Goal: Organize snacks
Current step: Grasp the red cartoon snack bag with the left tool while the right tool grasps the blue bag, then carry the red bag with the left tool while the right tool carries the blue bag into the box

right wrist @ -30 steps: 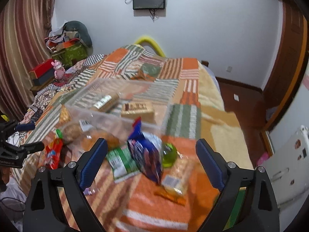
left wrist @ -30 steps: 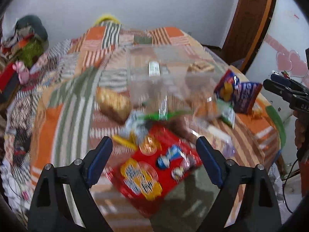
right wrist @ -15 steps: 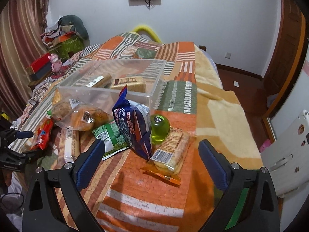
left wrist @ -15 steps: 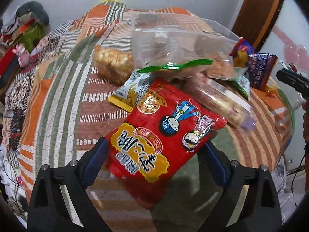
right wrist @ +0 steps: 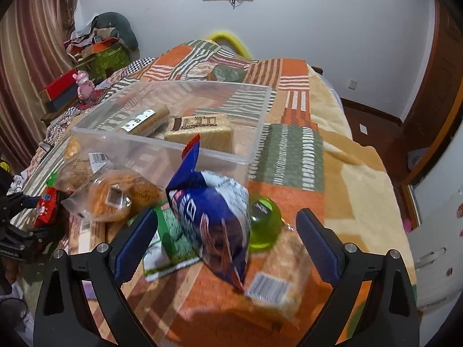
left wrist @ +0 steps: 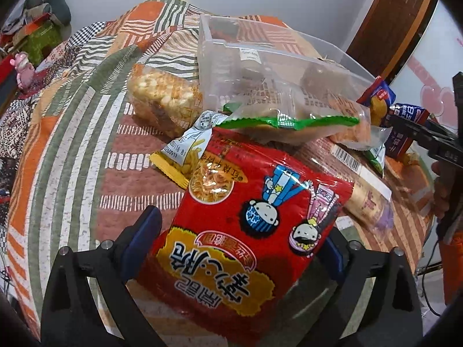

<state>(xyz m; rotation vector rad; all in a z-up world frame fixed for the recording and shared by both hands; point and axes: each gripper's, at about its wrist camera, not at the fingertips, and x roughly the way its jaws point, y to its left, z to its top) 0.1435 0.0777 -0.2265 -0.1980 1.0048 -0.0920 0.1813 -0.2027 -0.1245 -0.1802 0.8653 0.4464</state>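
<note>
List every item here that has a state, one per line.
left gripper: open, straddling the red snack bag
right gripper: open, blue snack bag between its fingers
clear bin: uncovered, two packets inside
blue snack bag: sealed, standing up
green jelly cup: sealed

- Your left gripper (left wrist: 240, 231) has its right fingertip hidden behind the red noodle bag (left wrist: 246, 237).
- The clear bin (left wrist: 260, 66) hides its contents behind glare, beyond those tongs.
- Between your right gripper's (right wrist: 225, 237) fingers, the blue bag (right wrist: 214, 217) is motion-blurred, its print unreadable.
</note>
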